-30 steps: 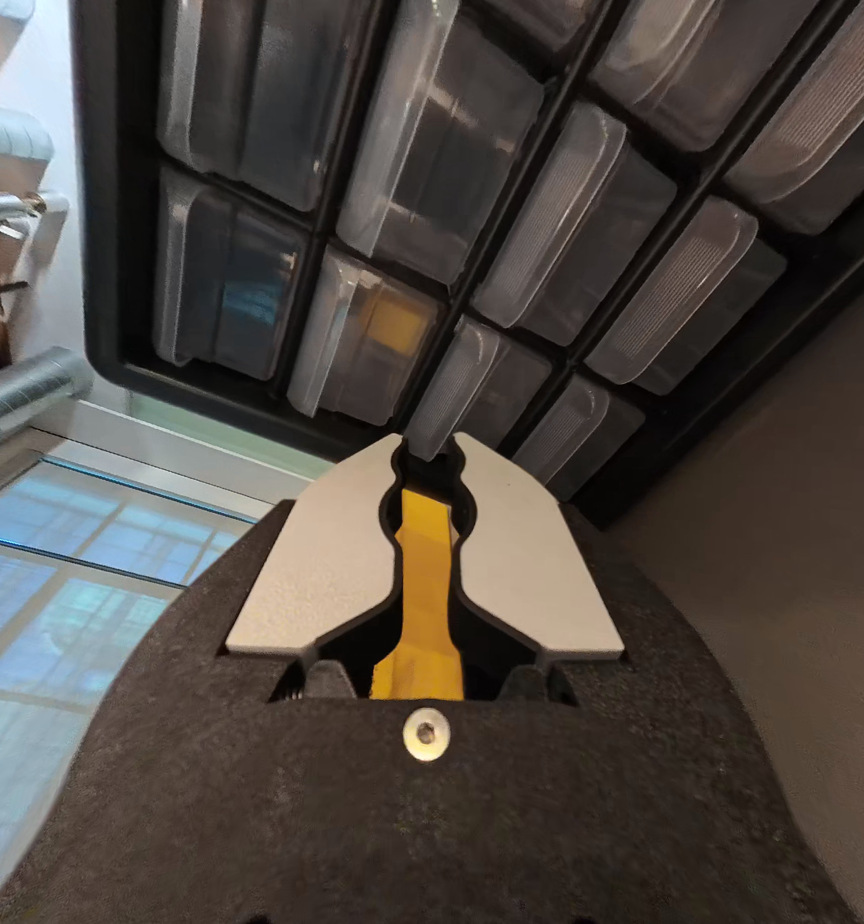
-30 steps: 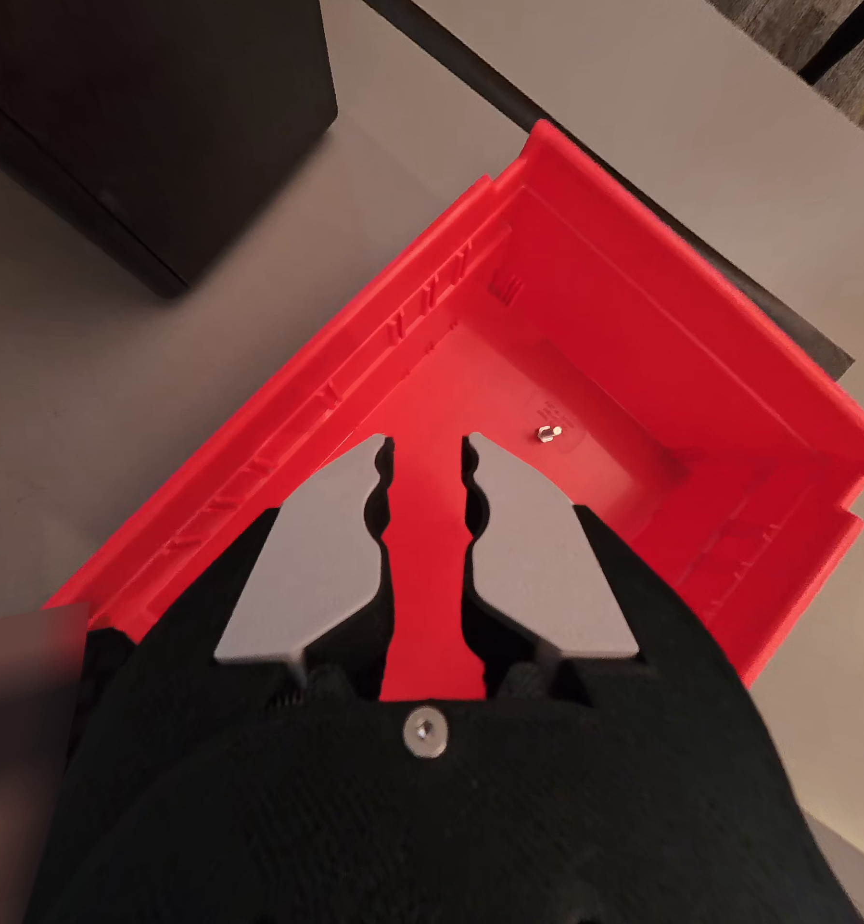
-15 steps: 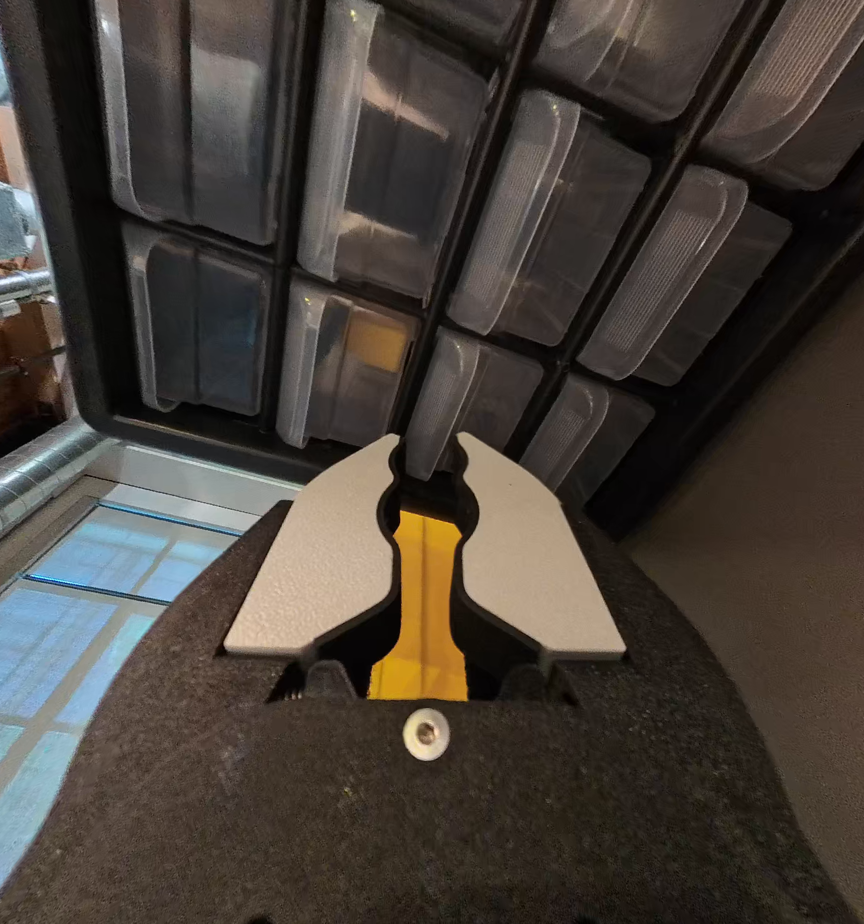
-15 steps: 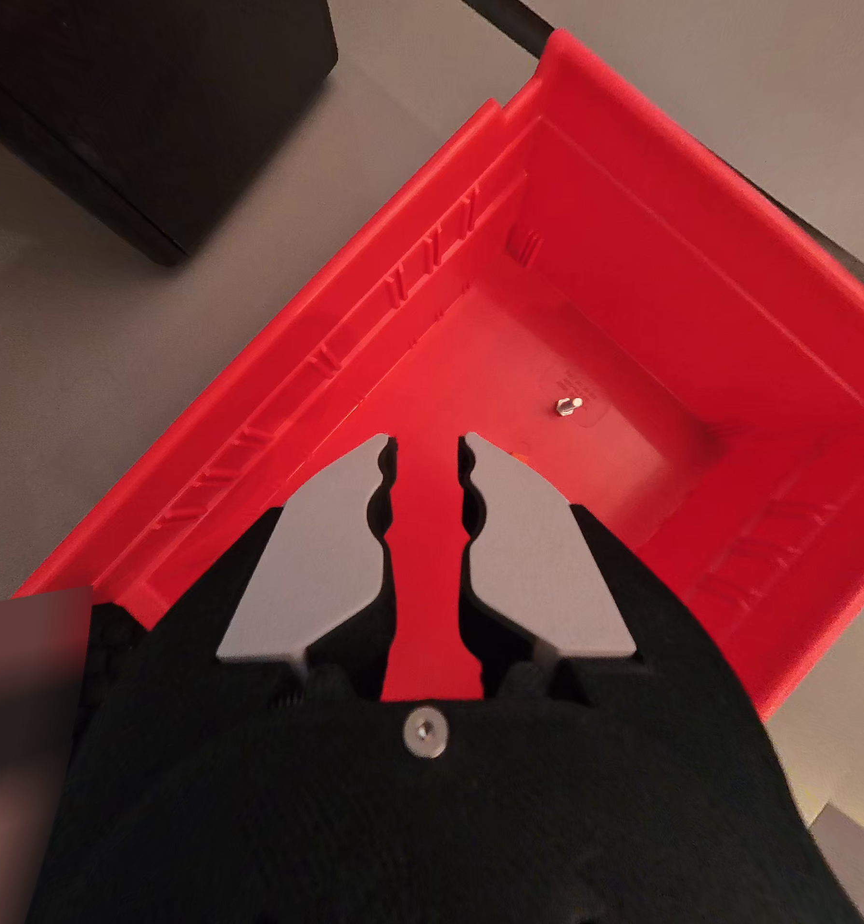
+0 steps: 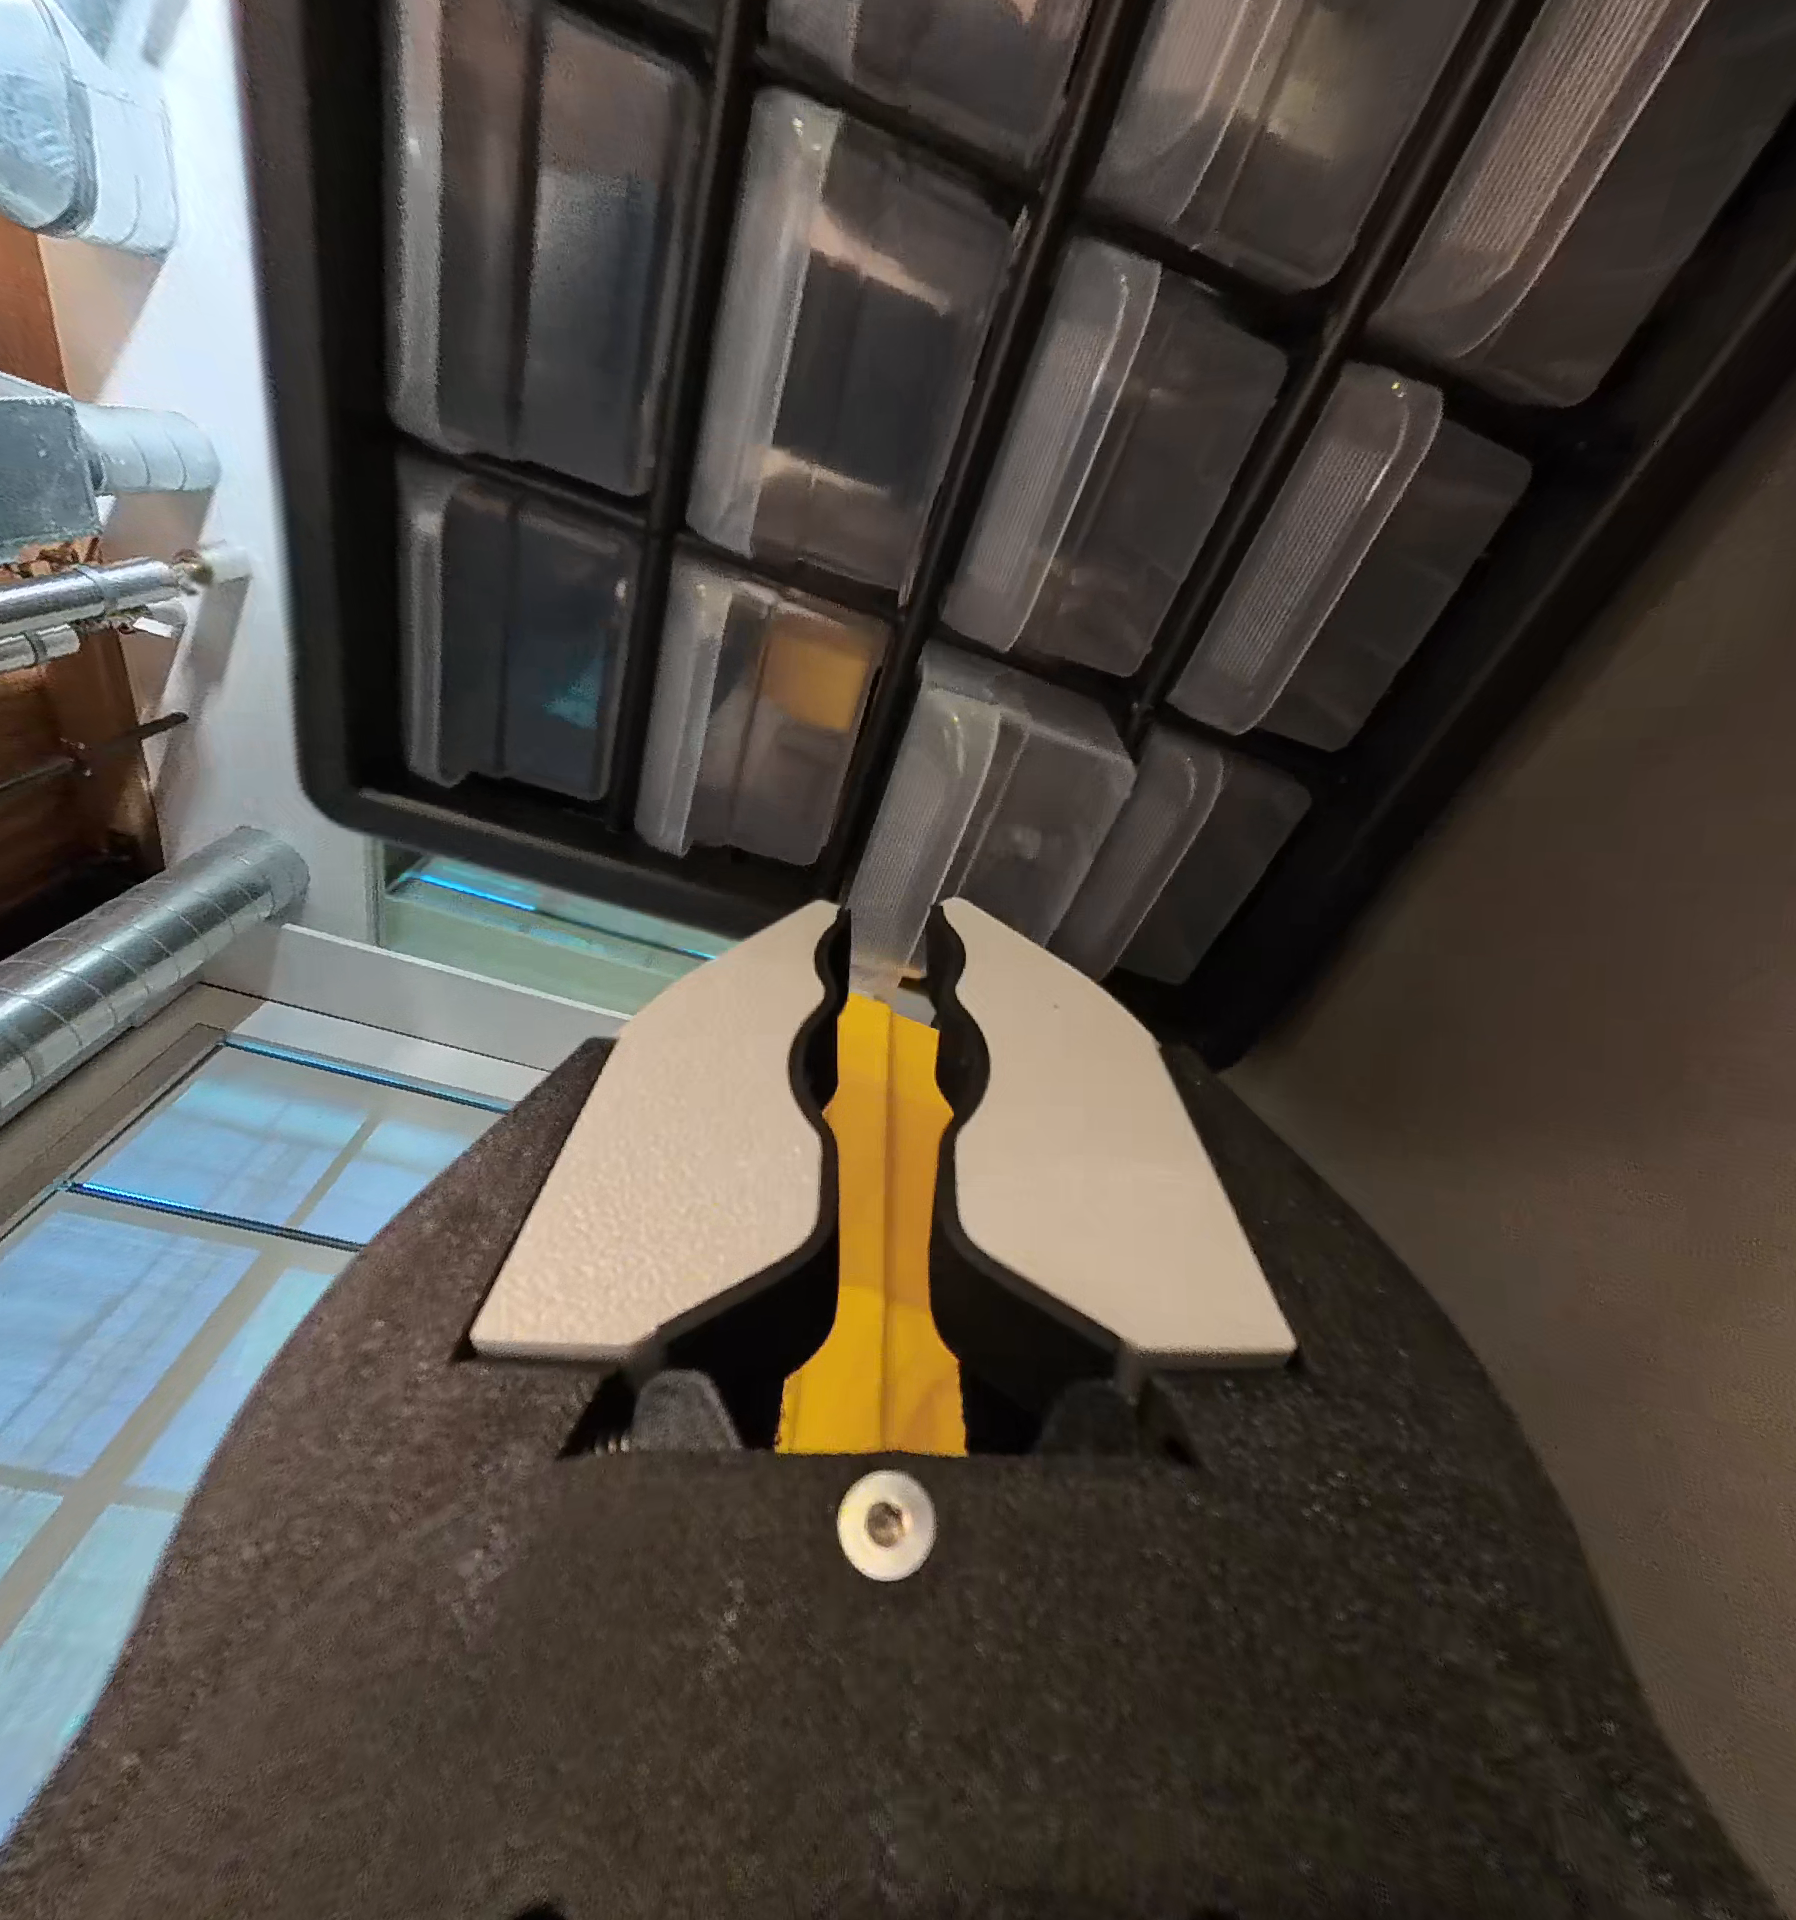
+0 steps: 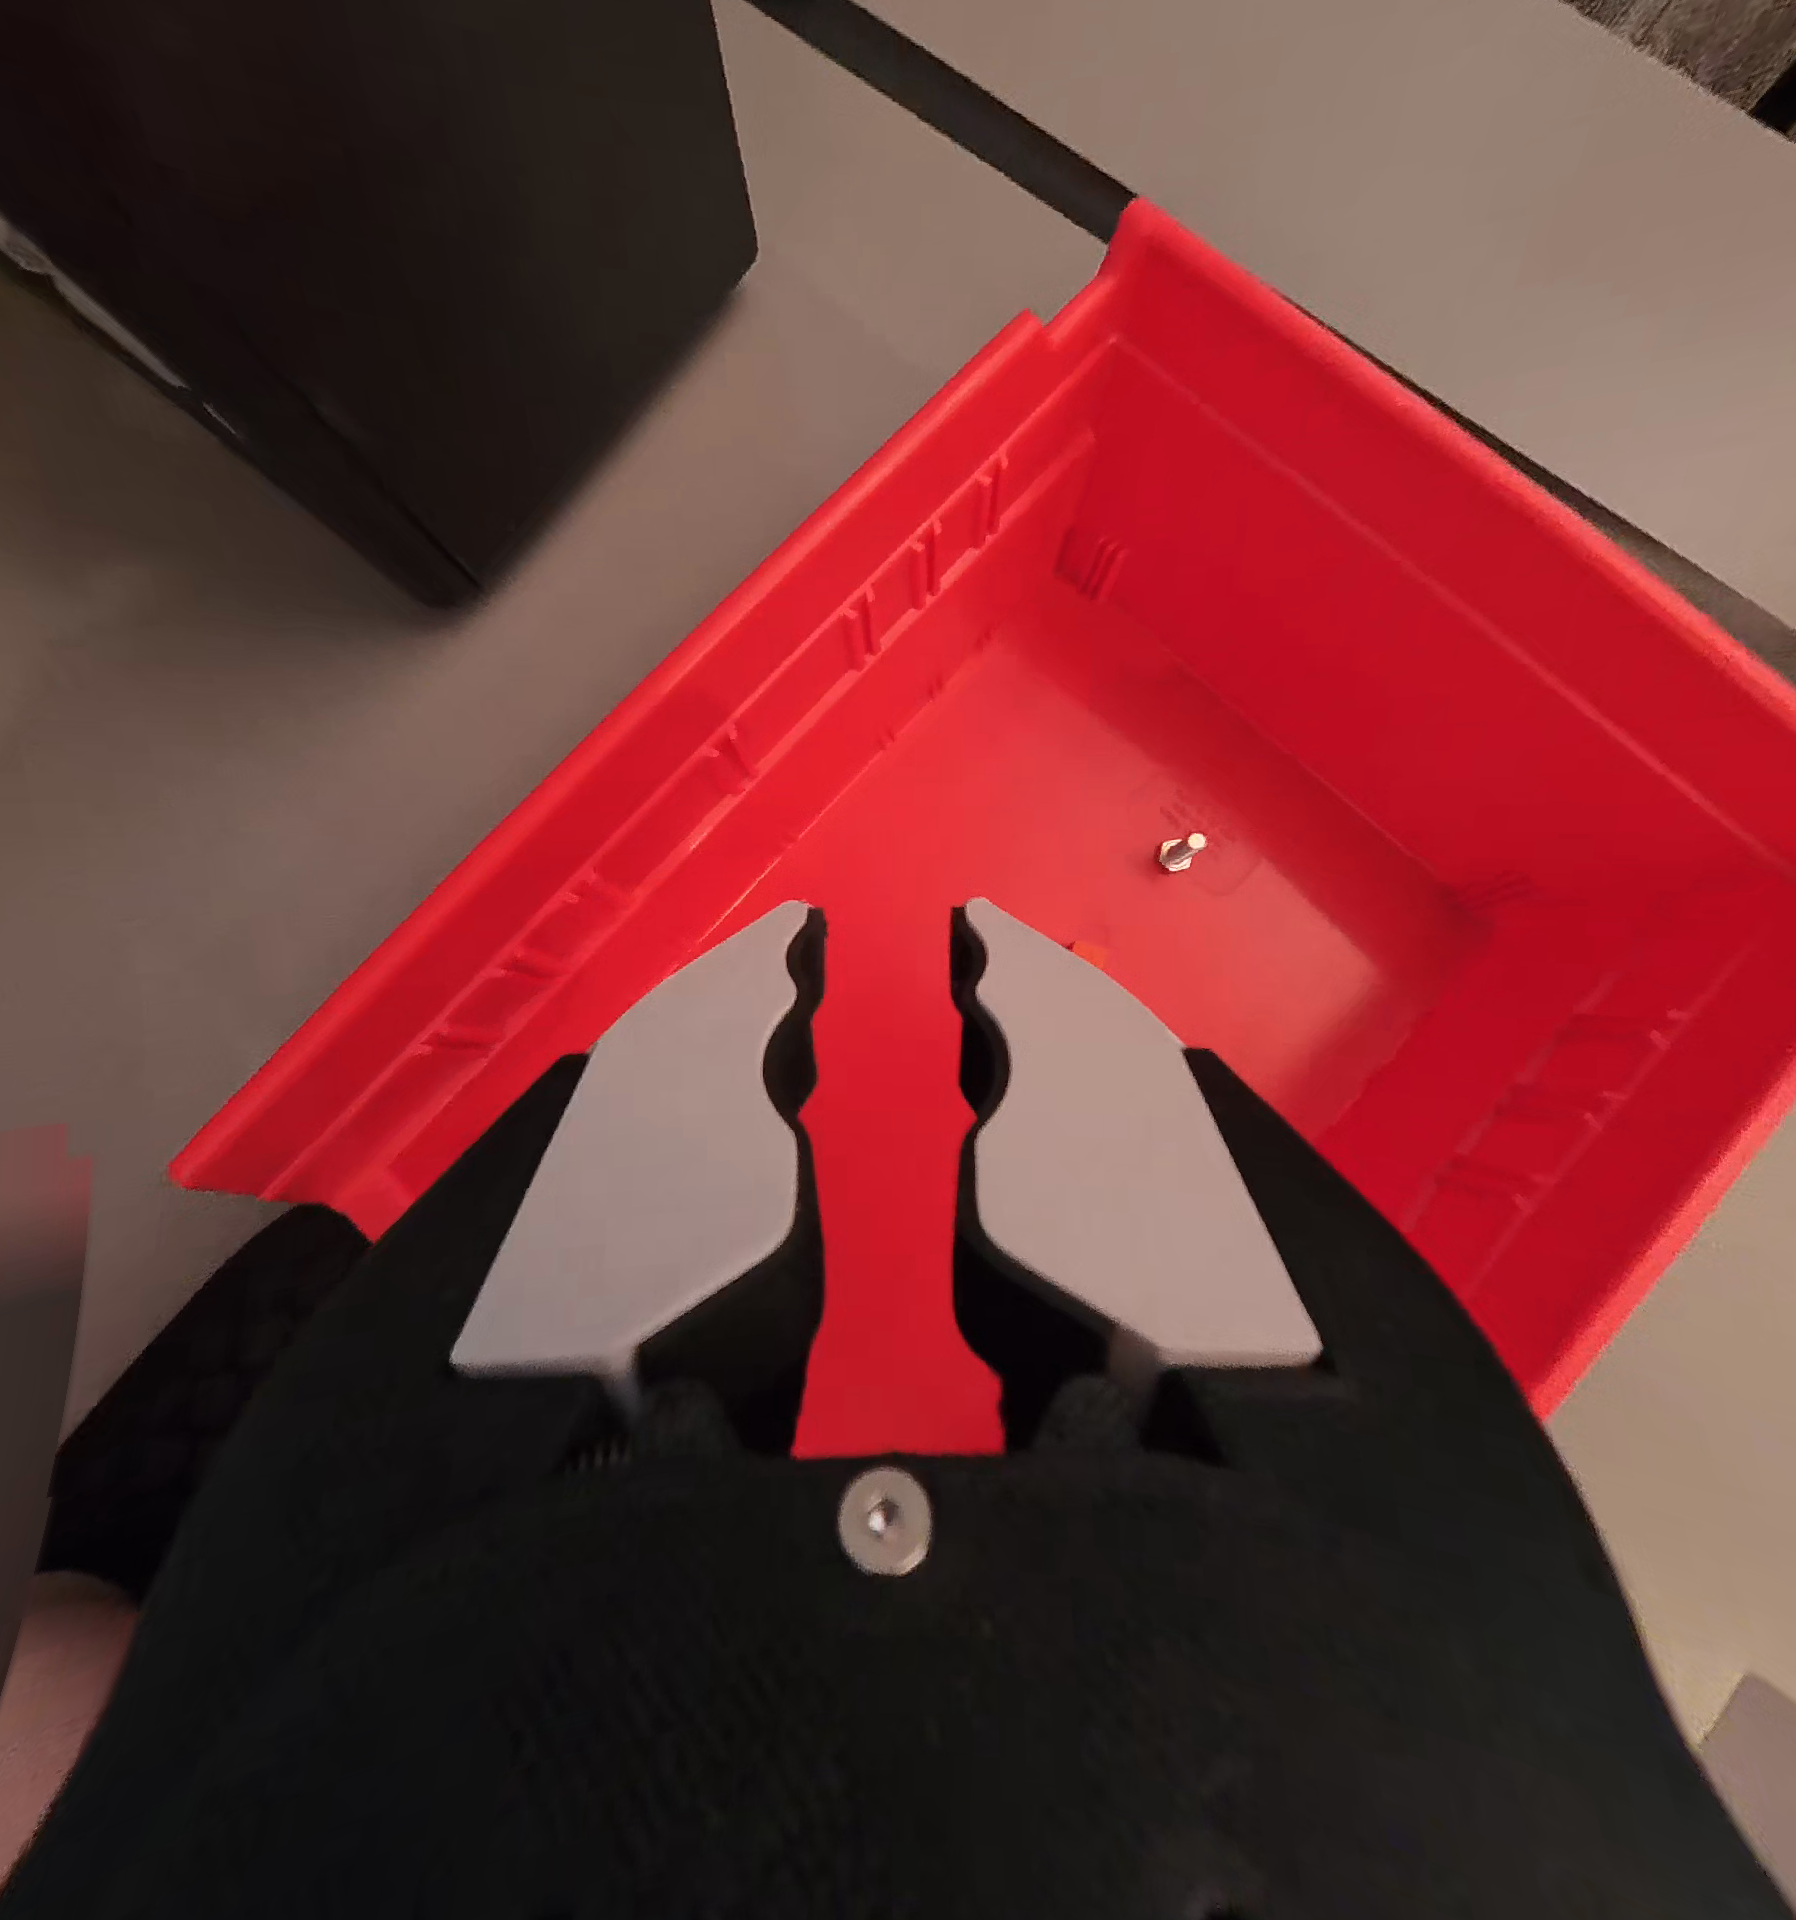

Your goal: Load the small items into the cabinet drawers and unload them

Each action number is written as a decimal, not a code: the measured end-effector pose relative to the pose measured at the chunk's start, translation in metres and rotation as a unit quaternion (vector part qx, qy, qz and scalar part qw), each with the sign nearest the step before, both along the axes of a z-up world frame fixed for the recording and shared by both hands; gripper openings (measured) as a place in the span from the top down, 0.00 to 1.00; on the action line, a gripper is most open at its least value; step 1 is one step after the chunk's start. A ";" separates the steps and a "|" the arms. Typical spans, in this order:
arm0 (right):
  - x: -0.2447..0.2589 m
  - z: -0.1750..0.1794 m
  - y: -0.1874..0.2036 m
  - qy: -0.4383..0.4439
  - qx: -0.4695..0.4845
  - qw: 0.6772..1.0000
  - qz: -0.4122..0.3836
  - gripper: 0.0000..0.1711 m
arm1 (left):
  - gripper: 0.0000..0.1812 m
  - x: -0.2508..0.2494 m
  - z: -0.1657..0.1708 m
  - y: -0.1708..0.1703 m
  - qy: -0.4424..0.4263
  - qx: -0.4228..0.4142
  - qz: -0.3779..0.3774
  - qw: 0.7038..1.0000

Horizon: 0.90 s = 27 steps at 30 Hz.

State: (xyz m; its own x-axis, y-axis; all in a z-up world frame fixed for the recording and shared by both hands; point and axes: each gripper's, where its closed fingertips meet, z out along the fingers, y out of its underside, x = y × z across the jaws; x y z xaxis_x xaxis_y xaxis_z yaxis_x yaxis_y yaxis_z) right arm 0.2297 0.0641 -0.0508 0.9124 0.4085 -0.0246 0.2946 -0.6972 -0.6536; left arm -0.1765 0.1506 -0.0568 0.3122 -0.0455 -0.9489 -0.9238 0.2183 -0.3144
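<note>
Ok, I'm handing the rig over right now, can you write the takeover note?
Left gripper: jaws closed on the clear front lip of a drawer in the black cabinet; how far the drawer is pulled out is hard to tell.
Right gripper: jaws open and empty, held over the red bin on the table.
Items: one small metal bolt lies on the bin floor, apart from the right gripper.
Left to do: open the drawer, pick up the bolt, put it in the drawer.
</note>
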 end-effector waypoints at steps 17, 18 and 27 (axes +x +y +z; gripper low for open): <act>-0.117 0.067 -0.002 -0.057 0.083 0.982 0.158 0.86 | 0.92 -0.010 0.000 -0.024 -0.031 -0.023 -0.019 0.999; -0.127 0.071 -0.003 -0.053 0.089 0.979 0.174 0.86 | 0.92 -0.009 0.000 -0.023 -0.032 -0.024 -0.019 0.999; -0.180 0.067 -0.001 -0.066 0.081 0.961 0.256 0.86 | 0.92 -0.008 -0.001 -0.022 -0.036 -0.031 -0.018 0.999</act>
State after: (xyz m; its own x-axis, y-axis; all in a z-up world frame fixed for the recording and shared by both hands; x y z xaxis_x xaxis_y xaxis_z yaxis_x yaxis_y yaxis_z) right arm 0.0497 0.0626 0.0163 0.5815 0.7933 0.1802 0.6600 -0.3306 -0.6746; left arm -0.1850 0.1291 -0.0581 0.3761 -0.1155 -0.9193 -0.8907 0.2283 -0.3931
